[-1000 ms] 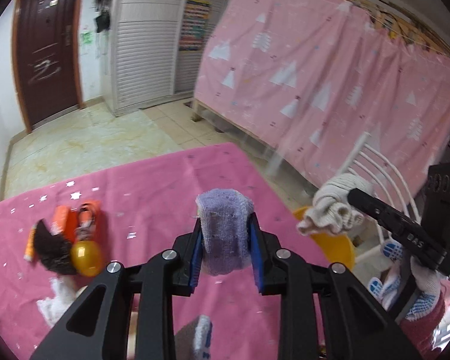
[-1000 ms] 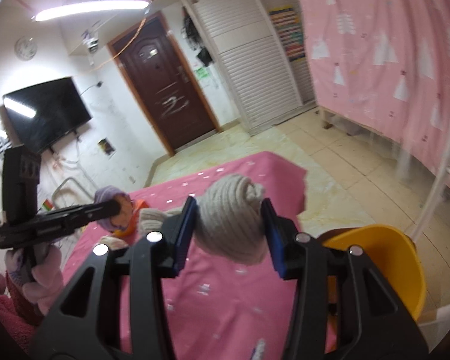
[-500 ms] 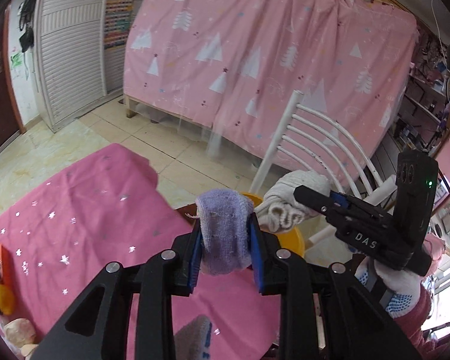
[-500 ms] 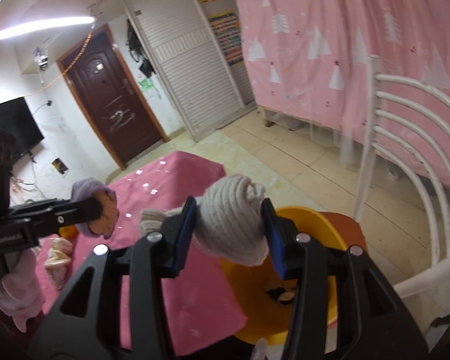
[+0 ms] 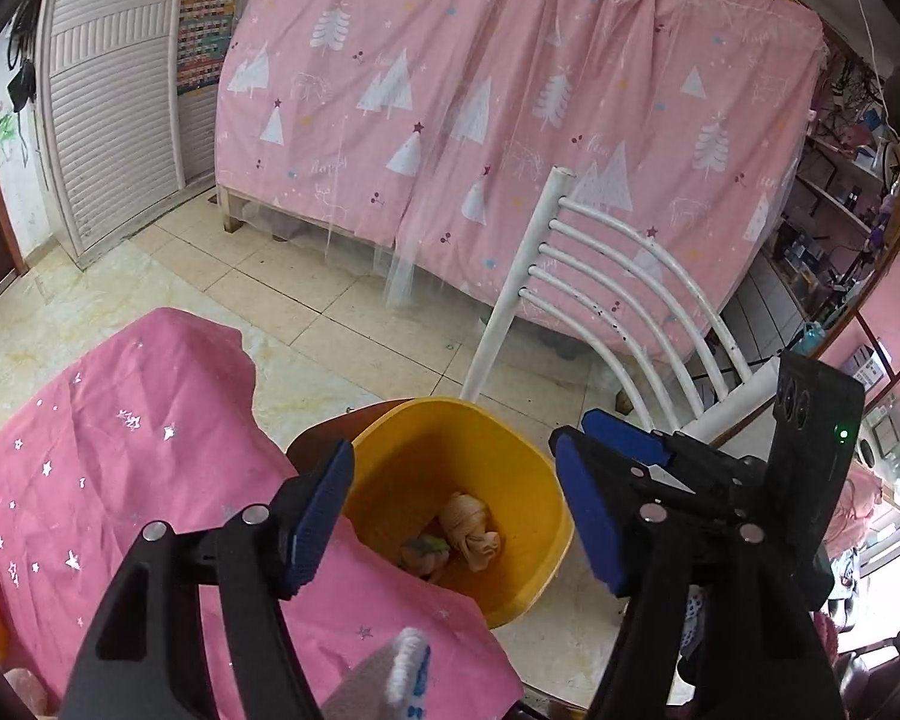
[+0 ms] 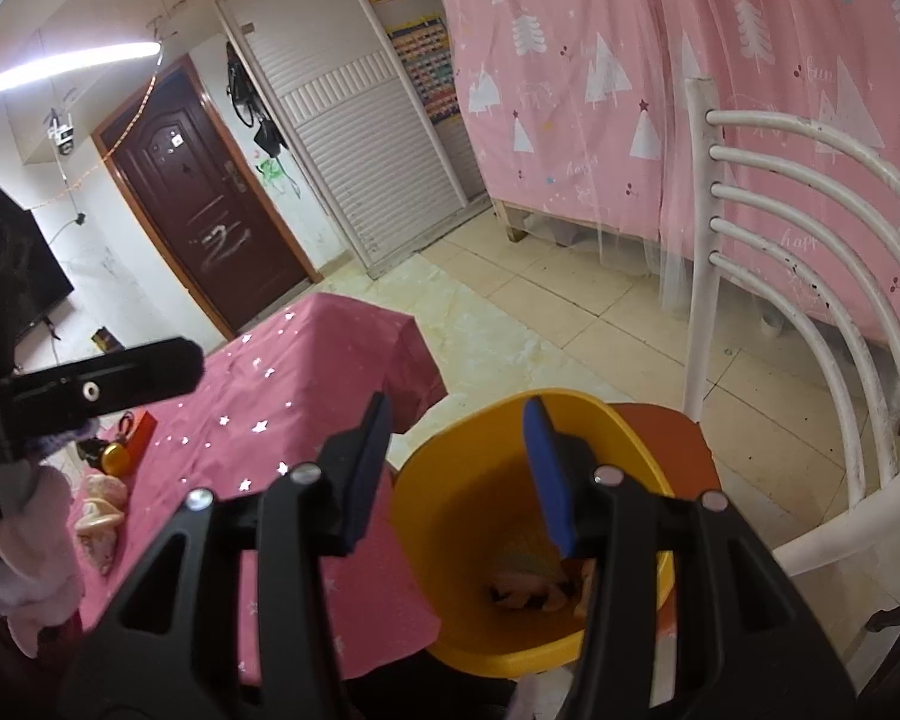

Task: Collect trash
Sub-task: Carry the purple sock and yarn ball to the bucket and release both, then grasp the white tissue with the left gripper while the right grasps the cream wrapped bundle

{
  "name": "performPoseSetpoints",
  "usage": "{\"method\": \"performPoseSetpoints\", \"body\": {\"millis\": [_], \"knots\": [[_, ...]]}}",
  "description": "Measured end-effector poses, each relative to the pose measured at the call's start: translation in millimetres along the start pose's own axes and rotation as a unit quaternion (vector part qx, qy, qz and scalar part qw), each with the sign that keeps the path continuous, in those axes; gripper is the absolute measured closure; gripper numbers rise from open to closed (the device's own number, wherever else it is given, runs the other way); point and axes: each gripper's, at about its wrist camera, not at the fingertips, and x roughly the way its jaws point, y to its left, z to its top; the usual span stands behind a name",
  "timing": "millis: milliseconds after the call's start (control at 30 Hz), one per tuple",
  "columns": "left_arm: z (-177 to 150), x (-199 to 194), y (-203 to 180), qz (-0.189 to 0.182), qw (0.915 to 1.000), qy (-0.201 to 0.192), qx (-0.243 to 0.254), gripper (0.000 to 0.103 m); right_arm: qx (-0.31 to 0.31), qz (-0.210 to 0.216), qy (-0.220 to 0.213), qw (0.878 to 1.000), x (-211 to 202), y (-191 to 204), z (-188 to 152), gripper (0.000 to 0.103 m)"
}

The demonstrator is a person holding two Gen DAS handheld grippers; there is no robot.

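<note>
A yellow bin stands on a brown chair seat beside the pink-clothed table. Crumpled trash lies at its bottom; it also shows in the right wrist view. My left gripper is open and empty, just above the bin's mouth. My right gripper is open and empty over the bin, and it shows in the left wrist view. More trash lies on the table at the left, next to an orange item and a yellow ball.
A white chair back rises behind the bin. A pink curtain hangs beyond, with tiled floor between. A brown door and a white slatted closet are at the far wall.
Both grippers swung from over the table to above the bin and opened. The purple cloth and the grey cloth wad have left their jaws.
</note>
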Motion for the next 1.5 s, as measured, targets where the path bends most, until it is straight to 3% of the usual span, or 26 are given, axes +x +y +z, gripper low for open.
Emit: {"method": "performPoseSetpoints", "body": {"millis": [300,700,833,1233,1500], "knots": [[-8,-35,22,0.024,0.9992,-0.025,-0.021,0.041,-0.041,0.025,0.011,0.999,9,44,3,0.059],[-35,-102,89,0.071,0.9926,-0.064,-0.075,0.041,-0.117,0.076,0.039,0.990,35,138,1,0.059],[-49,-130,116,0.096,0.9874,-0.079,-0.098,0.041,-0.140,0.098,0.050,0.984,45,171,-3,0.052],[-102,-211,195,0.177,0.9672,-0.104,-0.150,0.035,-0.198,0.165,0.083,0.963,66,255,-20,0.052],[-139,-228,248,0.216,0.9529,-0.090,-0.193,0.034,-0.241,0.183,0.109,0.947,77,305,-42,0.052]]}}
